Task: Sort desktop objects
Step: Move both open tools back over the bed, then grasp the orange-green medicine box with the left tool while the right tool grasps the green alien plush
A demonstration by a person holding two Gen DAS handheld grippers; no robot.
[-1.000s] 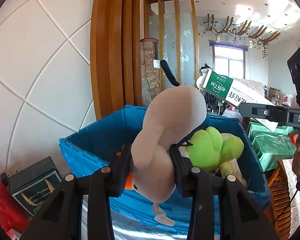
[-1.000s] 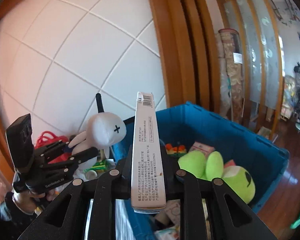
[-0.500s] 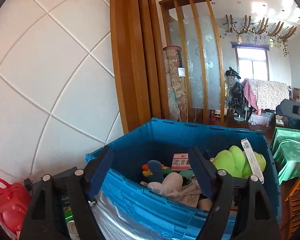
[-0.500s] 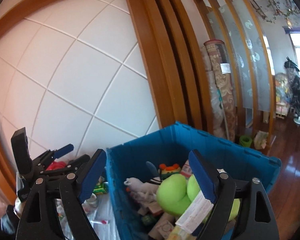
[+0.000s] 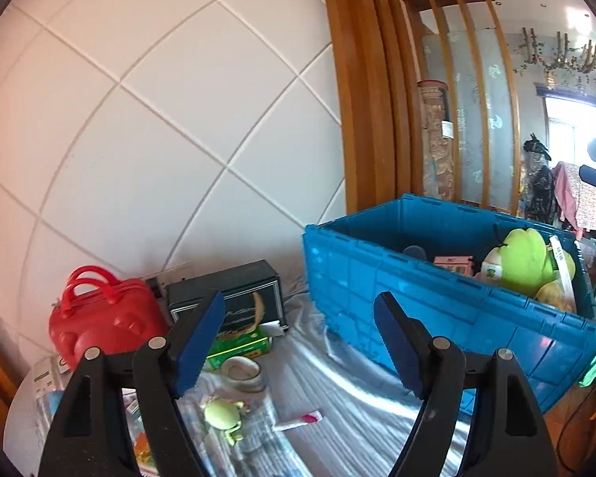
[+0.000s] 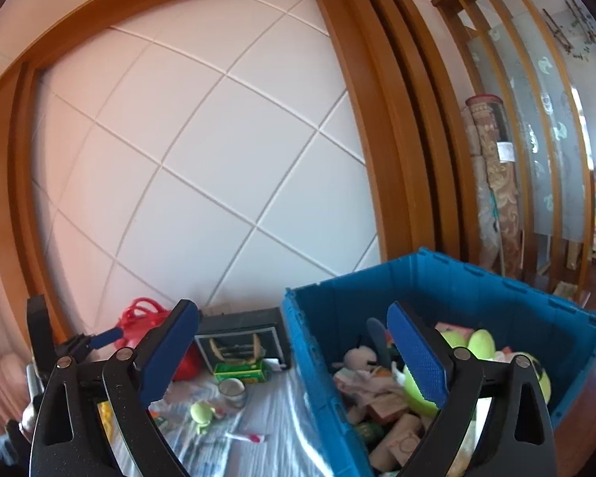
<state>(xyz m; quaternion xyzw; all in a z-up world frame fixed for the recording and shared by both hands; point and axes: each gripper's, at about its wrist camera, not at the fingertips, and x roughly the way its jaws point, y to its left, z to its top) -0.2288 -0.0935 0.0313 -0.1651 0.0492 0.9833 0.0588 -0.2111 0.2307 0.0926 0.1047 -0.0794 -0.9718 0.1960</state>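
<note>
Currently both tools are empty. My left gripper (image 5: 298, 342) has its blue pads (image 5: 196, 342) spread wide, nothing between them; it hangs above the cloth-covered table (image 5: 337, 389), pointed at the gap between the clutter on the left and the blue crate (image 5: 417, 298) on the right. My right gripper (image 6: 294, 351) is likewise wide open and holds nothing, its right finger over the crate's interior, its left finger over the table side.

Crate contents, from the right wrist view: a green plush (image 6: 480, 344) toward the far right, a pale plush toy (image 6: 357, 357) near the middle, small cartons and boxes (image 6: 381, 397) heaped below them. From the left wrist view the green plush shows above the near wall, with a long narrow box (image 5: 562, 268) leaning beside it.

Left on the table: a red case (image 5: 99, 318) with handles against the wall, a dark box (image 5: 238, 294) just beside it, a green box (image 5: 240, 348) in front of that, a small cup (image 5: 242, 371), a small green toy (image 5: 222, 417), and a pink-tipped tube (image 5: 298, 421) lying flat on the cloth. Other items at the near left edge are hidden behind my left finger; I cannot tell what they are.
</note>
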